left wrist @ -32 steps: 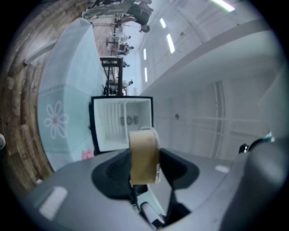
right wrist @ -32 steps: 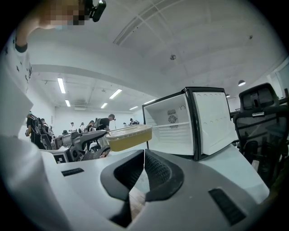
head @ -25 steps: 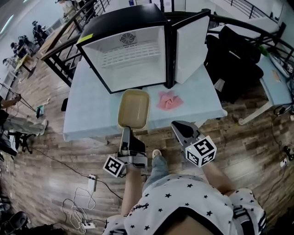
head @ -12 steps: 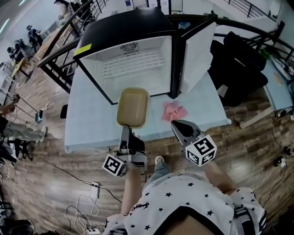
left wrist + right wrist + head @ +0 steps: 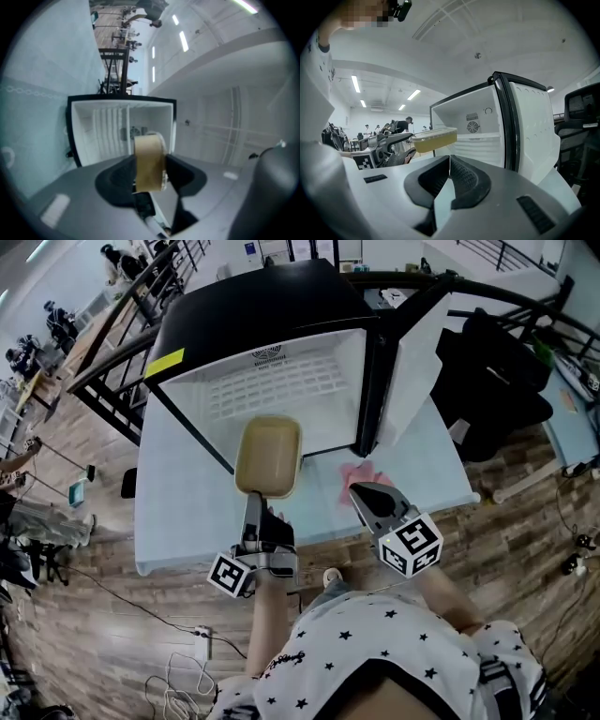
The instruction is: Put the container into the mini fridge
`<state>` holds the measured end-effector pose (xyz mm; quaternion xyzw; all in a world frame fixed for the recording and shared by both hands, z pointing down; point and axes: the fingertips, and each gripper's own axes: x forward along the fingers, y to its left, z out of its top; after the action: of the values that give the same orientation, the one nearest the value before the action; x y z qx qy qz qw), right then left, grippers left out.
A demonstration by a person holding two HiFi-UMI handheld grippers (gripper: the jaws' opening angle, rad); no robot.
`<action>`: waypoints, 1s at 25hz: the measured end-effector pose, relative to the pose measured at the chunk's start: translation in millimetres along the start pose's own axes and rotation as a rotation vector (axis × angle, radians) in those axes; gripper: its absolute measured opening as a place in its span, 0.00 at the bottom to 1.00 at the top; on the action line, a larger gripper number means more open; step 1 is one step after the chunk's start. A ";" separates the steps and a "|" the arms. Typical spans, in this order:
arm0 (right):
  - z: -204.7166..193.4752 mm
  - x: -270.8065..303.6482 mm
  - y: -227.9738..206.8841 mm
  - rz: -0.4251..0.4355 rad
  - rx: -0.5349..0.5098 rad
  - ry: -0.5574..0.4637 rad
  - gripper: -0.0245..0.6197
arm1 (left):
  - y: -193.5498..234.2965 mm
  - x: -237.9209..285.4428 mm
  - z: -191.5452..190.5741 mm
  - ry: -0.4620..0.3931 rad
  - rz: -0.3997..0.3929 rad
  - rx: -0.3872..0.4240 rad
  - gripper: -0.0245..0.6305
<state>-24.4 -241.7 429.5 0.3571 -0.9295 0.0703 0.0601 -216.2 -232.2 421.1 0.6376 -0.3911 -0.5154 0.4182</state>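
Note:
A tan rectangular container [image 5: 268,456] with a clear lid hangs in the air in front of the open mini fridge [image 5: 281,390]; my left gripper [image 5: 259,504] is shut on its near end. In the left gripper view the container [image 5: 149,163] stands edge-on between the jaws, with the fridge's white inside [image 5: 119,131] straight ahead. The right gripper view shows the container [image 5: 435,139] level beside the fridge opening [image 5: 476,133]. My right gripper [image 5: 368,500] hovers to the right over the table edge, shut and with nothing in it [image 5: 448,174].
The fridge door [image 5: 412,362] stands open to the right. A pink cloth [image 5: 358,474] lies on the pale blue table [image 5: 178,512] near the door. A black chair [image 5: 497,371] stands at the right, metal railings [image 5: 122,334] at the left.
The left gripper has carried the container forward, closer to the fridge opening. The right gripper has stayed at about the same place in the view.

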 end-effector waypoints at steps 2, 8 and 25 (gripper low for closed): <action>1.8 9.2 -2.0 -0.007 -0.002 -0.003 0.07 | 3.4 7.9 6.3 0.005 -0.004 -0.003 0.34; 5.3 33.9 -8.8 -0.030 -0.010 -0.013 0.07 | 12.5 31.9 22.5 0.017 -0.020 -0.019 0.34; -1.7 66.5 -8.9 -0.039 0.004 0.014 0.07 | 30.2 87.1 51.2 -0.016 -0.015 -0.049 0.34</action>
<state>-67.4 -291.6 442.7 0.3746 -0.9218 0.0735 0.0674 -254.4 -330.2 414.5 0.6258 -0.3768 -0.5332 0.4267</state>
